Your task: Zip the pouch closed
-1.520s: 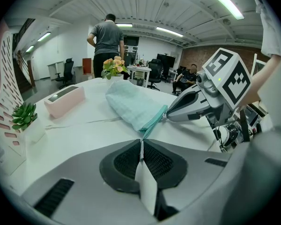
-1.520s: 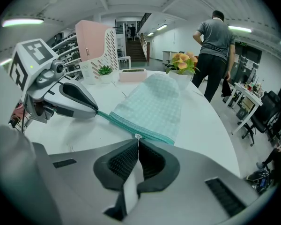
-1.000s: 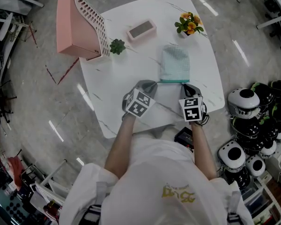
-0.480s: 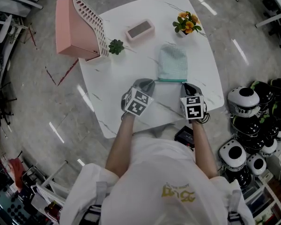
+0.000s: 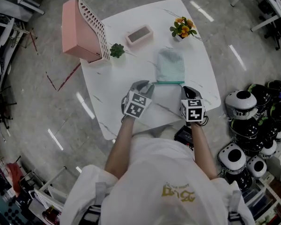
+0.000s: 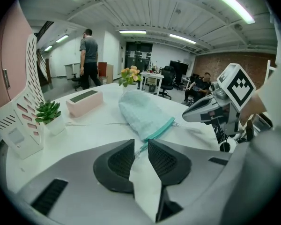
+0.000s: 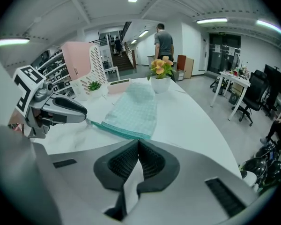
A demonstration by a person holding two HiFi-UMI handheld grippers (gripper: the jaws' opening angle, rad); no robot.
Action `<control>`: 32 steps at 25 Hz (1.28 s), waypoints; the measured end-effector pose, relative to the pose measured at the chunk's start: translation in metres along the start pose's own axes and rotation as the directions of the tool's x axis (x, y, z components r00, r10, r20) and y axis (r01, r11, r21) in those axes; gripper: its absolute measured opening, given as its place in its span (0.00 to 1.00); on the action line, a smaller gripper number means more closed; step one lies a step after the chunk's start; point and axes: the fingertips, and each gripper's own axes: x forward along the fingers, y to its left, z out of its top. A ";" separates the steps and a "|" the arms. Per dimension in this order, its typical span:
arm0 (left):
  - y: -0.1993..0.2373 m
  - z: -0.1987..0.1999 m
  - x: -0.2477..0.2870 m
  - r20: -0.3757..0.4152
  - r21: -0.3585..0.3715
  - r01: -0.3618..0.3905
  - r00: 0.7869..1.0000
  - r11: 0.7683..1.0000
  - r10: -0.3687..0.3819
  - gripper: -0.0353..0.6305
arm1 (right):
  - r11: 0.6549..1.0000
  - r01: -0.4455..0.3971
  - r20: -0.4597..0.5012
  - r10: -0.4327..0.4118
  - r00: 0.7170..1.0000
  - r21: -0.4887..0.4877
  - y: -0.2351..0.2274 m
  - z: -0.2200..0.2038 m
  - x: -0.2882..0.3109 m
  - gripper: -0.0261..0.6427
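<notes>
A pale green checked pouch lies on the white table, its teal zipper edge nearest me. My left gripper is at that edge's left end. Its jaws are opening, and the thin zipper tail sits in the gap at their tips without the pads pressing on it. My right gripper is at the right end, shut. In the right gripper view the zipper's end reaches right up to the closed tips. Whether any fabric is pinched there is hidden.
A pink file rack hangs over the table's far left corner. A small succulent, a pink box and a flower pot stand along the far side. Black and white helmets crowd the floor on the right.
Both grippers stay at the pouch's near edge. Only the head view has shifted a little.
</notes>
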 end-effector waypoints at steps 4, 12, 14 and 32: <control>-0.006 0.021 -0.016 0.071 -0.004 -0.016 0.997 1.000 0.017 0.17 | 1.000 0.021 0.063 -0.021 0.998 0.011 0.002 0.010 -0.018 0.06; -0.024 0.043 -0.048 0.180 -0.001 -0.038 0.983 0.999 0.037 0.08 | 0.993 0.076 0.165 -0.091 0.982 0.093 -0.009 0.020 -0.057 0.06; -0.028 0.048 -0.056 0.201 0.005 -0.042 0.979 0.999 0.040 0.08 | 0.988 0.079 0.203 -0.106 0.973 0.136 -0.012 0.025 -0.068 0.06; -0.069 0.077 -0.110 0.321 -0.057 0.022 0.947 0.998 -0.002 0.08 | 0.973 -0.027 0.352 -0.056 0.934 0.227 0.027 0.032 -0.140 0.06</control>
